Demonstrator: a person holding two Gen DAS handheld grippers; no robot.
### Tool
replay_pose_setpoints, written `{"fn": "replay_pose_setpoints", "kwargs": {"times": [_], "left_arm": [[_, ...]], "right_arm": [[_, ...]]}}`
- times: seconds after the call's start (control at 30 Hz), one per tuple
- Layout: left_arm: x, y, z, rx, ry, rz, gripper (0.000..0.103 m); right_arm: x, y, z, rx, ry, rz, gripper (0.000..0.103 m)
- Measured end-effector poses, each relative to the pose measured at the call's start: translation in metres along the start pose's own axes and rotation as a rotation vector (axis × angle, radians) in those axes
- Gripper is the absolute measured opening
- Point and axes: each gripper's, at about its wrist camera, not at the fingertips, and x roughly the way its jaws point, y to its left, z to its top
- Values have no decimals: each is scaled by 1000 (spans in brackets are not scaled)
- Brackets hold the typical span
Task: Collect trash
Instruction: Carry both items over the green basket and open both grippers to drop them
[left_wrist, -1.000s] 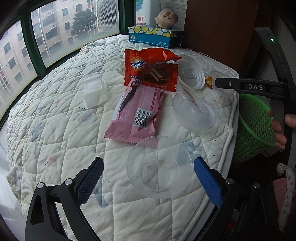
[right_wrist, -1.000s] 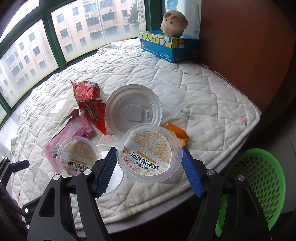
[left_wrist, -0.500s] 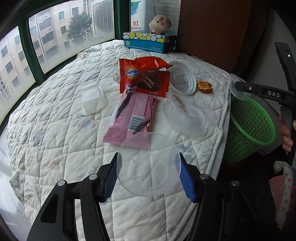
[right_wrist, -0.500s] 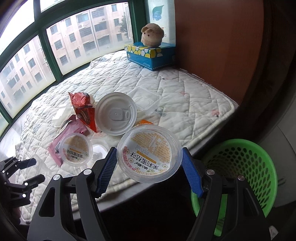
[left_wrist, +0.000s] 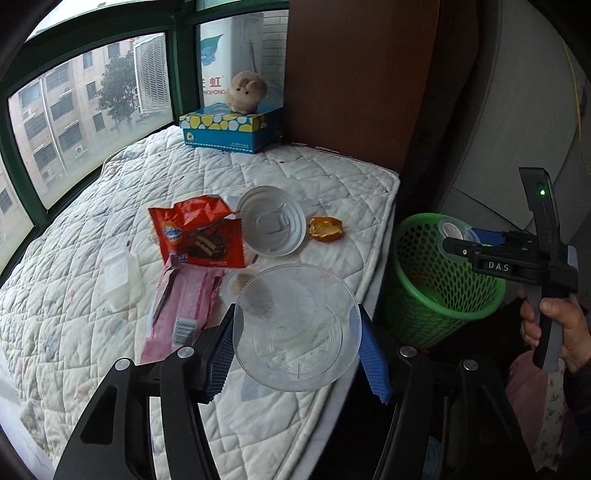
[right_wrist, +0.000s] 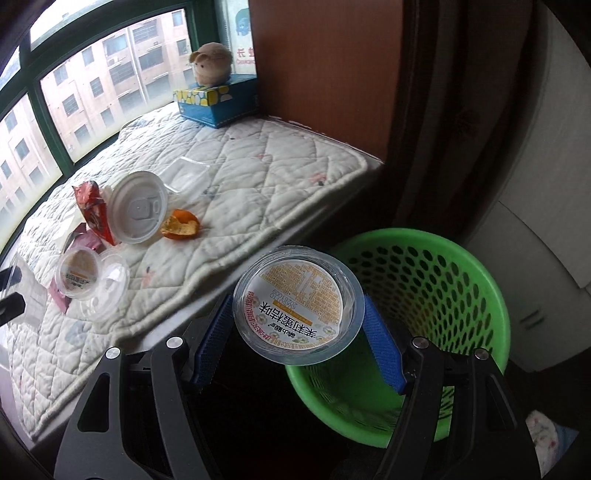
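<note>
Right hand-held gripper (right_wrist: 297, 325) clamps labelled jelly cup (right_wrist: 295, 302) above green basket (right_wrist: 476, 295). Left hand-held gripper (left_wrist: 295, 332) clamps clear plastic lid (left_wrist: 295, 326) over mattress (left_wrist: 295, 170).

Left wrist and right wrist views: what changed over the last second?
The left gripper closed on the clear lid, which lay free between its open fingers, and lifted it. The right gripper carried the labelled cup off the quilt to the rim of the green basket. Wrappers, white lid and orange peel stayed put.
</note>
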Motion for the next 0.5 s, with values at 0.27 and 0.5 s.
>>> {"fn": "replay_pose_setpoints", "kwargs": {"times": [0.27,0.5], "left_arm": [[27,-52,34,81,-4,-54,58],[51,-90,54,143,8,-84,58]], "right_arm": [[5,-47,-24,73,46,-46,70],[4,-74,-36,128,62,-59,78]]}}
